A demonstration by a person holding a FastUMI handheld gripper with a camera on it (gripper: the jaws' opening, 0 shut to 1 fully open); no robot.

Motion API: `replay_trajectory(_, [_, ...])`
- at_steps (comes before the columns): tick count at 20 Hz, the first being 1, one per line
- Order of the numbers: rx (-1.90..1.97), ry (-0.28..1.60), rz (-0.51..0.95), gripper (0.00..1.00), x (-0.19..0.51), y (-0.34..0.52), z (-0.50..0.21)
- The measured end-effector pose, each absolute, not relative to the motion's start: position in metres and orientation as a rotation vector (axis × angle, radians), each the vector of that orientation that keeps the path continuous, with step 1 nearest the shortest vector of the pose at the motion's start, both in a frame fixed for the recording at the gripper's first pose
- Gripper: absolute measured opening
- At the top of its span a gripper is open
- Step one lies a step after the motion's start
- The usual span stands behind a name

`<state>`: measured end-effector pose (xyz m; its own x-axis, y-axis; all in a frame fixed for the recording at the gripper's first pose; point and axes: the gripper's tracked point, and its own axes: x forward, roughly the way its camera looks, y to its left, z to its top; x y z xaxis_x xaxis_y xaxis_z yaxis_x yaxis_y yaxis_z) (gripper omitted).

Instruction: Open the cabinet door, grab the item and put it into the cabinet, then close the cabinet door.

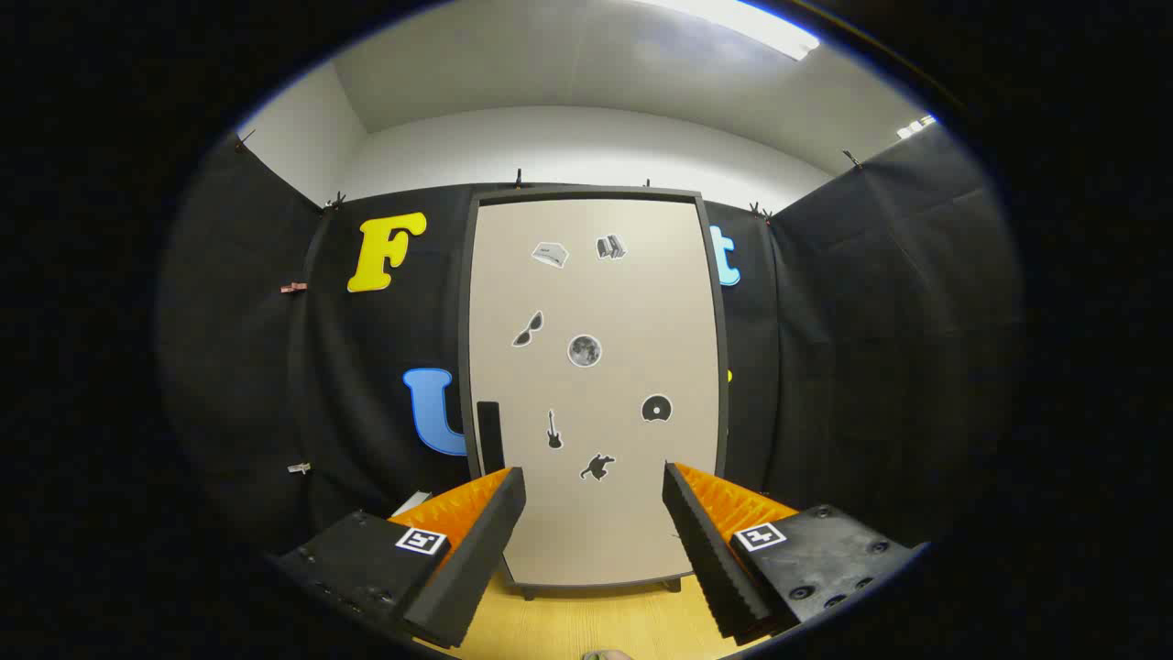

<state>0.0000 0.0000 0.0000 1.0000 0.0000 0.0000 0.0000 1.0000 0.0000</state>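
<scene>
A tall cabinet [594, 302] stands straight ahead on a wooden table [586, 623], its beige door shut and dotted with small black and grey stickers. A black handle [490, 434] sits low on the door's left edge, just above my left fingertip. My gripper [594, 486] is open, its two black-padded fingers spread wide with nothing between them, a short way in front of the door. A small greenish bit of an object [607, 654] peeks in at the table's near edge, below the fingers; I cannot tell what it is.
Black cloth walls close in on both sides of the cabinet and behind it. A white object [412, 502] lies on the table left of the cabinet, partly behind my left finger. The cabinet rests on short dark feet [672, 583].
</scene>
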Motion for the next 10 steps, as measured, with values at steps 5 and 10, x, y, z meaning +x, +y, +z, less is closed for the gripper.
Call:
replay_trajectory(5, [-0.020, 0.012, -0.009, 0.98, -0.005, 0.003, -0.006])
replay_trajectory(10, [-0.021, 0.031, -0.022, 0.98, -0.003, 0.001, -0.010])
